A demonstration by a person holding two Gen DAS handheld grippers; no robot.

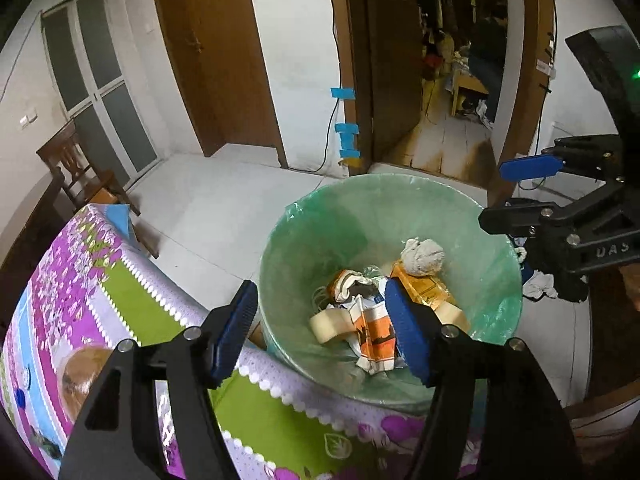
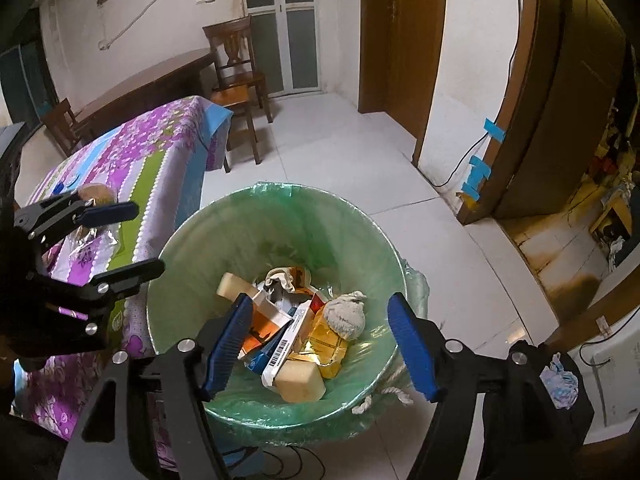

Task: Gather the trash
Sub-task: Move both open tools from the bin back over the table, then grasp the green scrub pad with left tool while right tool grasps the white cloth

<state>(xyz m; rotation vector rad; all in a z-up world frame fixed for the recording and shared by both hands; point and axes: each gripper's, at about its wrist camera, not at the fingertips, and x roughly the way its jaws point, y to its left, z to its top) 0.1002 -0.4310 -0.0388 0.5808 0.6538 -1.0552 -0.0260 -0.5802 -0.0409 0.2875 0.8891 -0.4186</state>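
Observation:
A bin lined with a green bag (image 1: 304, 232) (image 2: 224, 232) stands on the floor beside the table. Inside lie a crumpled grey paper ball (image 1: 422, 256) (image 2: 347, 316), cartons and wrappers (image 1: 372, 336) (image 2: 280, 336), and beige blocks (image 1: 326, 326) (image 2: 300, 382). My left gripper (image 1: 322, 332) is open and empty above the bin's near rim; it also shows in the right wrist view (image 2: 132, 236). My right gripper (image 2: 320, 344) is open and empty above the bin; it also shows at the right in the left wrist view (image 1: 504, 196).
A table with a purple and green flowered cloth (image 1: 80, 280) (image 2: 132, 152) sits left of the bin, with a round bread-like item (image 2: 96, 192) and small bits on it. Wooden chairs (image 2: 240, 76) and doorways (image 1: 452, 60) stand behind. White tiled floor (image 1: 224, 200) surrounds the bin.

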